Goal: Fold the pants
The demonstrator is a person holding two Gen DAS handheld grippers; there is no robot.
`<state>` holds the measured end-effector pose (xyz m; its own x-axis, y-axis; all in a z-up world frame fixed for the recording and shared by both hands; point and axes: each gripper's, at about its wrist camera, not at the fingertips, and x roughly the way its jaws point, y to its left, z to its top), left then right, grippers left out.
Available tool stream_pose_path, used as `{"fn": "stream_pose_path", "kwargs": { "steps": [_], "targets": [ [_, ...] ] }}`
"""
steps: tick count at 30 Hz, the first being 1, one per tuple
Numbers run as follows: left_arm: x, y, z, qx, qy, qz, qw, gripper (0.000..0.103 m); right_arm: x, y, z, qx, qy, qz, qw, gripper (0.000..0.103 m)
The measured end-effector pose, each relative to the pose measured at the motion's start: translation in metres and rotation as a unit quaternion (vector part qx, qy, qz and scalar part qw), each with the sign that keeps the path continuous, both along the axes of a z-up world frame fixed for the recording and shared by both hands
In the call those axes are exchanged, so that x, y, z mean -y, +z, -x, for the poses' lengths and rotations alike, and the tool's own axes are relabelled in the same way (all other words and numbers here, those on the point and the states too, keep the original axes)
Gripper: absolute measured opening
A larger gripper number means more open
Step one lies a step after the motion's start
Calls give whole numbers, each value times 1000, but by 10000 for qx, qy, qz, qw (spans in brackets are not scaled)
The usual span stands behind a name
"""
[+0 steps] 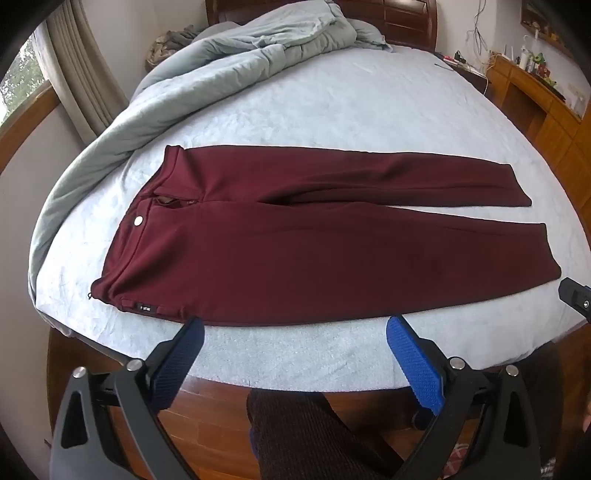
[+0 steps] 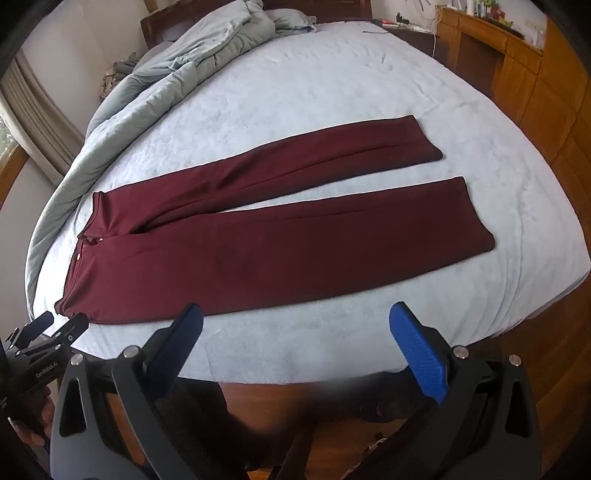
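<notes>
Left gripper (image 1: 295,326), right gripper (image 2: 295,314) wide, empty; maroon pants (image 1: 314,236) flat on bed (image 1: 332,107).

Maroon pants (image 1: 295,251) lie flat, unfolded, legs slightly apart.

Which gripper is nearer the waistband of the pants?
Left. The left gripper hovers near the waistband end; the right gripper hovers further along the near leg, towards the hems.

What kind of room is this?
Most likely a bedroom: a big bed with a pale blue sheet, a rumpled grey-blue quilt pushed to its far side, and a dark wooden headboard. Dark red pants lie spread flat on the sheet.
</notes>
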<state>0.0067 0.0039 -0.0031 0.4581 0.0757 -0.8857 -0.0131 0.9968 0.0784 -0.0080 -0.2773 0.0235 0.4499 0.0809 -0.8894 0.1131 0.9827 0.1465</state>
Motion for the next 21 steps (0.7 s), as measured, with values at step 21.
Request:
{"fn": "stream_pose_path", "kwargs": {
  "steps": [21],
  "targets": [
    [-3,-3,-1,-43,28,45,10000,99,4,-5,-3,-65,10,-112,9999,100]
  ]
}}
